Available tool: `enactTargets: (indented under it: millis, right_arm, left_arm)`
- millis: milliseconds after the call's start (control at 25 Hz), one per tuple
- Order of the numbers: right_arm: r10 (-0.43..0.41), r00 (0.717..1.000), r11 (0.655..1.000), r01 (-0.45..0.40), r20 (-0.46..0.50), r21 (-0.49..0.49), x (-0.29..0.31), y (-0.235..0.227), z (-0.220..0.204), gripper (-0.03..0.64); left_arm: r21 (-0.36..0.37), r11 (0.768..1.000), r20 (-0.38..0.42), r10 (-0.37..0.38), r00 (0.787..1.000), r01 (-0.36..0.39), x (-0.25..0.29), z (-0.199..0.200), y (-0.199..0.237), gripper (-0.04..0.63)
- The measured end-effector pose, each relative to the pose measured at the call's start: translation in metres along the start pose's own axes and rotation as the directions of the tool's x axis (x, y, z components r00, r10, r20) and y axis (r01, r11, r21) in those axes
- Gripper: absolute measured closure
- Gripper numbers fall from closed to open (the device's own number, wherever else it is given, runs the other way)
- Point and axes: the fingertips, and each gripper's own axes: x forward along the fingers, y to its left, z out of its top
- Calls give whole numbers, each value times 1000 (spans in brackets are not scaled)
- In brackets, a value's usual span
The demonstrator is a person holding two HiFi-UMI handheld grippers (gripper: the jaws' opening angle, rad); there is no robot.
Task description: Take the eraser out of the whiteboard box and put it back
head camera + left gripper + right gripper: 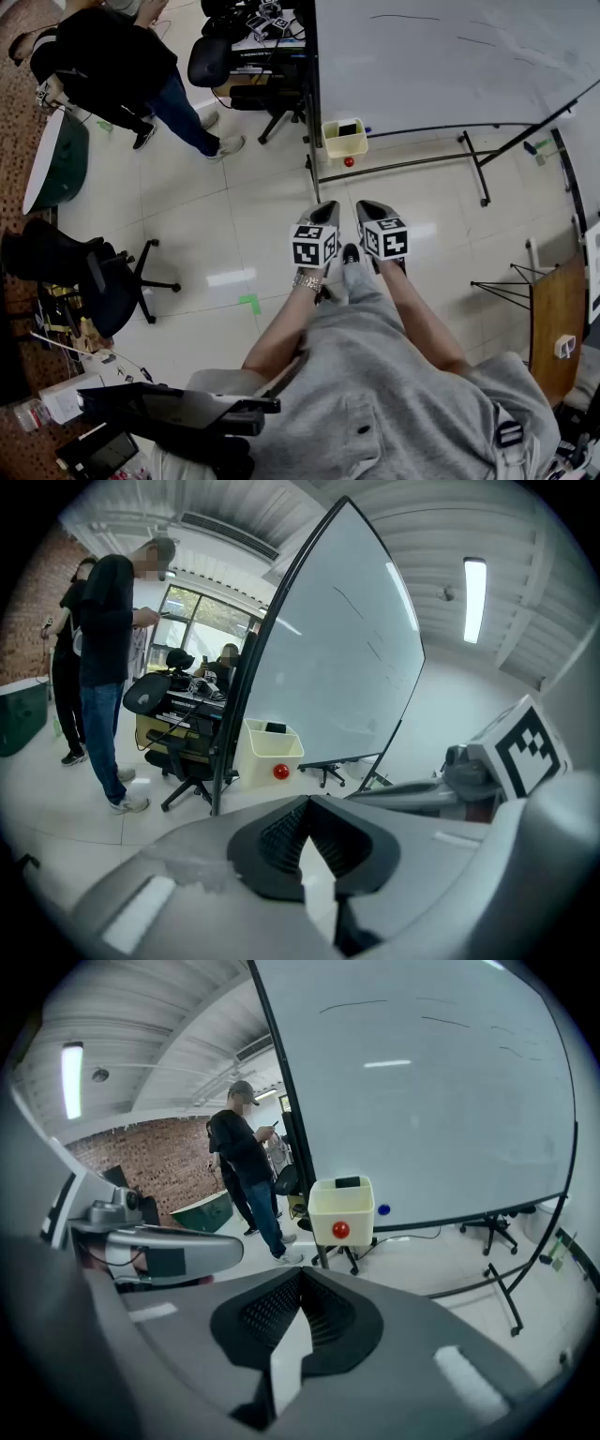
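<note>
A cream whiteboard box hangs at the lower left corner of the whiteboard, with a red knob on its front. The black eraser lies inside it, its top showing above the rim. The box and eraser also appear in the left gripper view, and the box and eraser in the right gripper view. My left gripper and right gripper are side by side over the floor, well short of the box, both shut and holding nothing.
A person stands at the far left beside a green round table. Black office chairs and a cluttered desk are nearby. The whiteboard stand's legs spread across the floor. A wooden table is at the right.
</note>
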Motion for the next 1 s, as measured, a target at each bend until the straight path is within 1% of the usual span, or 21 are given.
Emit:
enactTargets:
  millis: [160, 280, 480, 600, 720, 760, 880, 1000]
  right_arm:
    - [4, 999, 1000, -3, 47, -19, 24, -36, 53, 614]
    - [20, 997, 1000, -19, 73, -22, 38, -55, 83, 614]
    - [22, 998, 999, -19, 53, -49, 73, -77, 112, 605]
    - [13, 999, 998, -11, 39, -58, 92, -80, 126, 591]
    - [1, 1000, 998, 0, 15, -60, 108, -80, 137, 473]
    - [-10, 1000, 998, 11, 10, -62, 111, -81, 140, 449]
    - [-59, 998, 994, 57, -15, -96, 122, -83, 146, 402]
    - [-96, 993, 993, 91, -65, -81, 136, -86, 139, 322]
  left_arm:
    - [14, 999, 21, 41, 999, -41, 37, 45, 21, 591]
    - [26, 998, 23, 61, 998, -62, 54, 67, 25, 591]
    - [47, 997, -4, 59, 998, -58, 71, 74, 18, 591]
    - [57, 997, -10, 61, 998, -60, 77, 81, 28, 591]
    - [53, 997, 5, 64, 998, -64, 81, 95, 41, 591]
    - [51, 997, 11, 63, 998, -63, 80, 99, 44, 591]
    - [52, 997, 18, 60, 998, -61, 82, 107, 57, 591]
    - [37, 997, 25, 60, 998, -61, 83, 111, 68, 592]
